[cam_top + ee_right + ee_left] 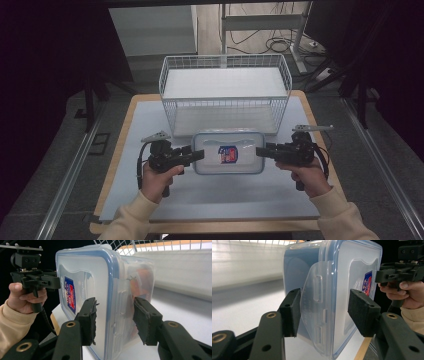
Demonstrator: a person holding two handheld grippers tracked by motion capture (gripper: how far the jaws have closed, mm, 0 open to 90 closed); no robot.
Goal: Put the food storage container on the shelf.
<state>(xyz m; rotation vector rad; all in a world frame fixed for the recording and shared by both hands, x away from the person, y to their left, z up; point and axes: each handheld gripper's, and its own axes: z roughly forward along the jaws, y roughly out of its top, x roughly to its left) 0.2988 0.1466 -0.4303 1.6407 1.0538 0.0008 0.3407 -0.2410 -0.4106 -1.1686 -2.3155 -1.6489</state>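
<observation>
Left gripper [199, 155] and right gripper [260, 151] each clamp an end of the lidded container [228, 152], mid-counter before the wire basket [225, 90]; lift evenly, keeping it level over the rim.

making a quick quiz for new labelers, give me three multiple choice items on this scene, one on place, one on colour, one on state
1. Where is the wire basket?
A. beyond the container
B. left of the container
C. on the container

2. What colour is the seal around the lid of the plastic container?
A. red
B. blue
C. green

3. How is the container held?
A. by the left hand-held gripper alone
B. by neither
C. one at each short end

Answers:
1 A: in the high view the basket stands farther up the table.
2 B: a blue rim runs around the clear lid.
3 C: the left hand-held gripper and the right hand-held gripper each clamp a side latch.
</observation>
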